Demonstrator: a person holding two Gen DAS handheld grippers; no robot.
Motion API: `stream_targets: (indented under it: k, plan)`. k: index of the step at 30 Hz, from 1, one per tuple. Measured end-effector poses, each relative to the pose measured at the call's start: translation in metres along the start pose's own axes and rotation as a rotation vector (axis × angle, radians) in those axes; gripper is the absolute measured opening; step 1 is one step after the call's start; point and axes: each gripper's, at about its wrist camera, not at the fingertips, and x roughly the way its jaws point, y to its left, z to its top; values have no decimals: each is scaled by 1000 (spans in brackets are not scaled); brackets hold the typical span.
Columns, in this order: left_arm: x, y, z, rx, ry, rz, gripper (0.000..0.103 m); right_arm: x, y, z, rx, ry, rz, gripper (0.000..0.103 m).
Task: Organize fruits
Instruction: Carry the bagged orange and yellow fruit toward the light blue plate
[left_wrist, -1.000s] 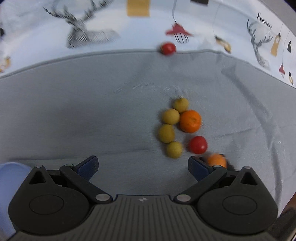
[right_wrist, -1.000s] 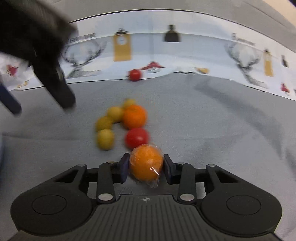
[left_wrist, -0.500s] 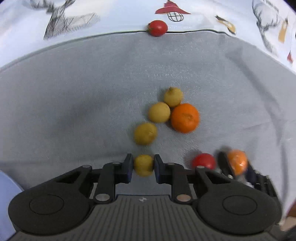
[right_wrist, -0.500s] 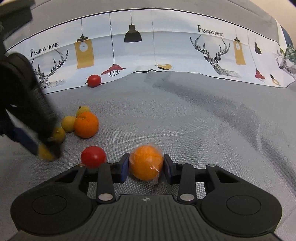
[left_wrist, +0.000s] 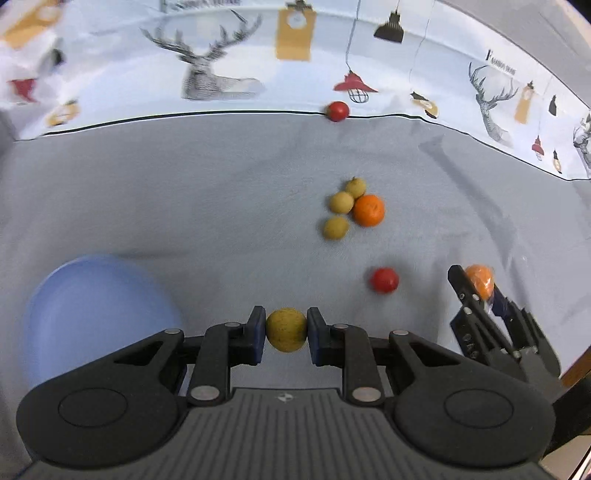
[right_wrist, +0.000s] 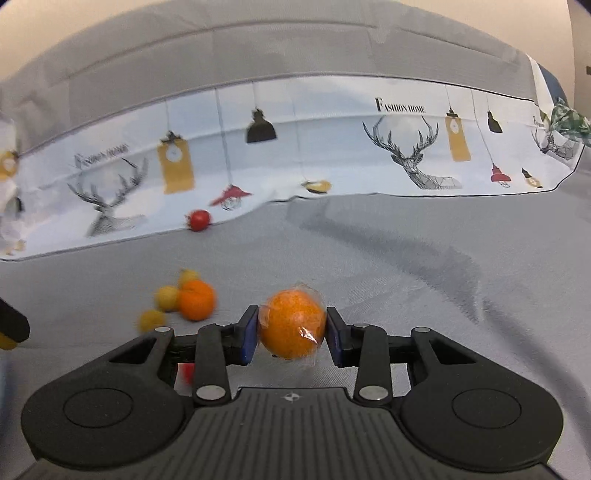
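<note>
Grey cloth (left_wrist: 184, 206) is carrying loose fruit; left gripper (left_wrist: 286, 330) is pinching a yellow fruit (left_wrist: 286, 329) near the blue plate (left_wrist: 92, 306); right gripper (right_wrist: 291, 329) is clamping a wrapped orange (right_wrist: 291, 325).

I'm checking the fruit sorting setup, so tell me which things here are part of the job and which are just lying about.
Part of the job:
left gripper, holding a yellow fruit
right gripper, holding a wrapped orange
loose orange
three yellow fruits
two red fruits
blue plate, probably

Lying about:
printed deer cloth
grey cloth
</note>
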Motion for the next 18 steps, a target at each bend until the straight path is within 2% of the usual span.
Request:
stream_targets:
  k: [5, 9, 13, 18]
  plan:
    - [-57, 40, -57, -59, -22, 40, 26, -75, 25, 0, 44, 81, 196, 39]
    - [-91, 74, -102, -103, -26, 91, 26, -133, 62, -11, 16, 154, 360, 39]
    - [-117, 110, -146, -152, -43, 121, 26, -180, 104, -18, -111, 151, 461, 39]
    - [-140, 141, -179, -197, -118, 162, 26, -219, 142, -18, -235, 127, 517, 39]
